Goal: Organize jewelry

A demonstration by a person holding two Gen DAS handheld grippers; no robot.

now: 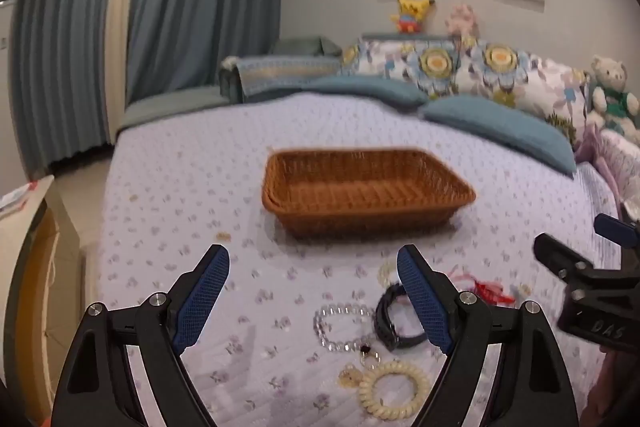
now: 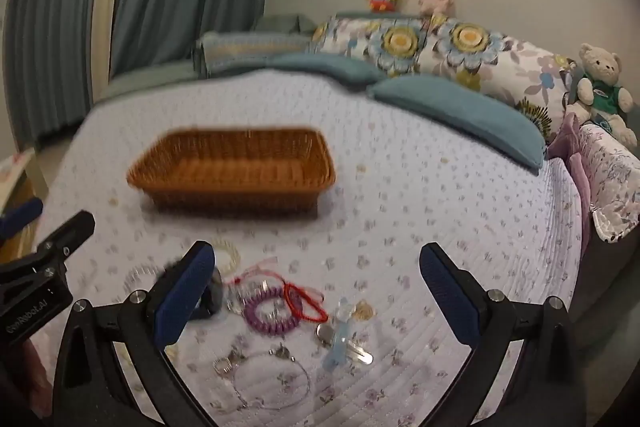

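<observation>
Left wrist view: the wicker basket (image 1: 368, 191) is seen with nothing in it on the bedspread (image 1: 180, 187); the jewelry (image 2: 276, 307) lies scattered before it; the left gripper (image 1: 312, 295) and right gripper (image 2: 316, 291) are spread wide, nothing held; sorting is judged unstarted.

**Lettering on the two gripper bodies**

In the left wrist view, the black body of the right gripper (image 1: 592, 311) at the right edge bears pale raised letters that look like "DAS"; blur leaves the reading uncertain. In the right wrist view, the black body of the left gripper (image 2: 30, 301) at the left edge carries a light printed brand reading roughly "GenRobot.AI". The framed pictures on the wall show no legible writing.
</observation>
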